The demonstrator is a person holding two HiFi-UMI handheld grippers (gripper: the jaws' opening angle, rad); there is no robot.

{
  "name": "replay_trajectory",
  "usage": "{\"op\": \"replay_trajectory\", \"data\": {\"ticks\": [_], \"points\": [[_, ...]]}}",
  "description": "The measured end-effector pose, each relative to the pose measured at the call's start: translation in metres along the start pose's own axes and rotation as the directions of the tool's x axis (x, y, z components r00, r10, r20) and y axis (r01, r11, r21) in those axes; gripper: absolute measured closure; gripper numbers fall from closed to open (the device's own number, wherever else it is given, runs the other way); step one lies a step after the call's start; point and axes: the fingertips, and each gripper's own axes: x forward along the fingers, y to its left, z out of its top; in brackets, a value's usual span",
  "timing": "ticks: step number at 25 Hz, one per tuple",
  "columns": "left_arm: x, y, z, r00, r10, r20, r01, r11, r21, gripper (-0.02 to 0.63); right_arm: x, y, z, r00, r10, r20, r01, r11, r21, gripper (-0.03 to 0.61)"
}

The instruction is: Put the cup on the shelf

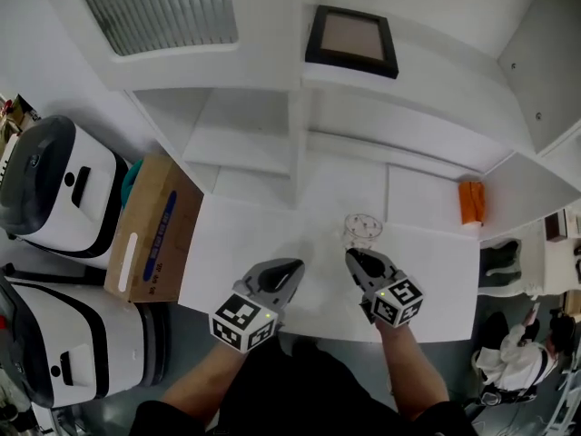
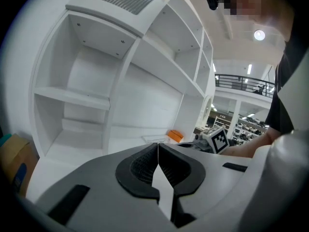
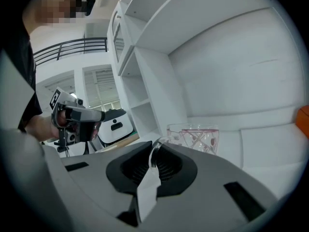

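A clear glass cup [image 1: 362,230] with a pink pattern stands on the white table [image 1: 436,280], in front of the white shelf unit [image 1: 272,143]. My right gripper [image 1: 353,256] is right behind it. In the right gripper view the cup [image 3: 195,137] stands just past the jaws, and my right gripper [image 3: 155,147] is shut on a thin glassy curve that looks like the cup's handle. My left gripper [image 1: 292,267] hovers over the table to the cup's left, shut with nothing in it [image 2: 158,147]. The shelf compartments [image 2: 87,105] in front of it hold nothing.
An orange block [image 1: 470,202] lies on the lower shelf at the right. A cardboard box [image 1: 154,230] leans at the table's left edge, beside two white and black machines [image 1: 54,189]. A dark picture frame [image 1: 352,40] lies on top of the shelf unit.
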Motion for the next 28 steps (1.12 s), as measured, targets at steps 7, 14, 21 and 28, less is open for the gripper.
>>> {"op": "replay_trajectory", "data": {"ticks": [7, 14, 21, 28], "points": [[-0.009, -0.020, 0.020, 1.000, -0.025, 0.015, 0.025, 1.000, 0.007, 0.600, -0.027, 0.016, 0.056, 0.997, 0.000, 0.073, 0.003, 0.999, -0.050, 0.551], [-0.024, -0.022, 0.064, 0.997, -0.076, 0.029, 0.071, 0.990, 0.120, 0.600, -0.038, 0.042, 0.115, 0.988, -0.015, 0.154, 0.022, 0.999, -0.049, 0.551], [-0.051, -0.013, 0.103, 0.989, -0.133, 0.057, 0.124, 0.981, 0.147, 0.600, -0.044, 0.073, 0.169, 0.981, -0.041, 0.189, 0.056, 0.996, -0.076, 0.551], [-0.064, -0.011, 0.113, 0.976, -0.214, 0.038, 0.204, 0.962, 0.182, 0.600, -0.051, 0.107, 0.222, 0.973, -0.013, 0.232, 0.041, 0.992, -0.115, 0.551]]}}
